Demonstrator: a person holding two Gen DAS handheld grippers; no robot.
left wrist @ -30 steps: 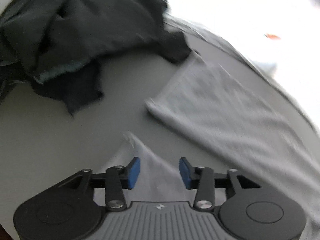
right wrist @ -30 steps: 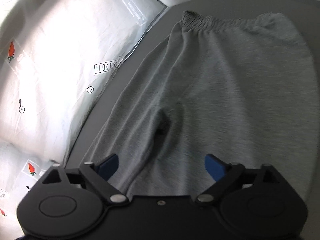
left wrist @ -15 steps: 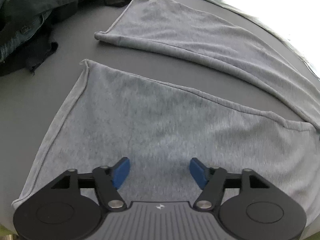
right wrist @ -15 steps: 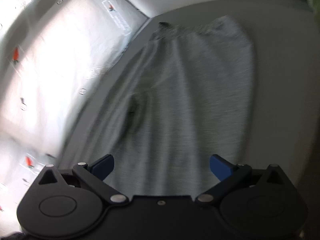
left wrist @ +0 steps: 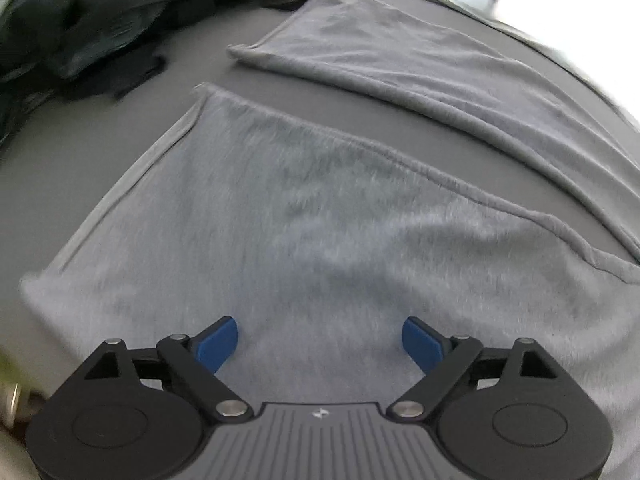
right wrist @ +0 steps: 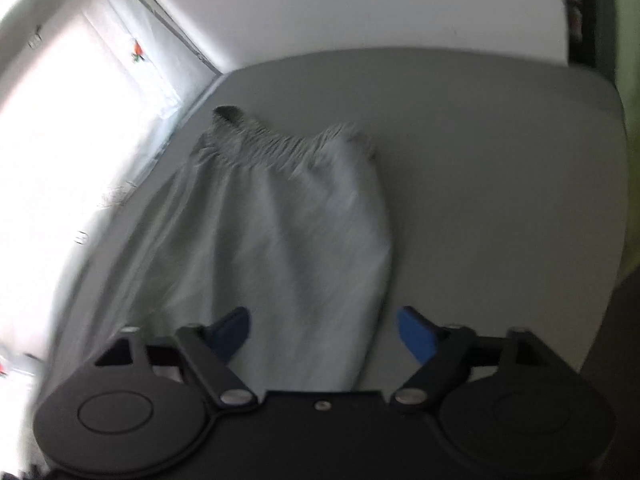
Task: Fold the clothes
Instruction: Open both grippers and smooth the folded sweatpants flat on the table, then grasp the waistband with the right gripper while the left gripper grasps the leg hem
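Note:
Grey sweatpants [left wrist: 320,208] lie flat on a grey table, both legs spread apart in the left wrist view. My left gripper [left wrist: 320,344] hovers over the nearer leg, its jaws opening wide and nothing pinched between the blue pads [left wrist: 218,342]. In the right wrist view the same pants [right wrist: 288,232] stretch away to their gathered waistband [right wrist: 280,142]. My right gripper [right wrist: 324,334] hangs over the near part of the cloth by its right edge, jaws closing, with no fabric pressed between them.
A heap of dark clothes [left wrist: 100,12] sits at the far left of the table. A white printed sheet [right wrist: 72,140] borders the table's left side in the right wrist view. The table's rounded right corner [right wrist: 600,92] and bare grey surface [right wrist: 500,200] lie beside the pants.
The left gripper let go of the leg hem, pulled back along the leg and opened wider. The right gripper drew back from the waistband toward the pants' right edge and began narrowing.

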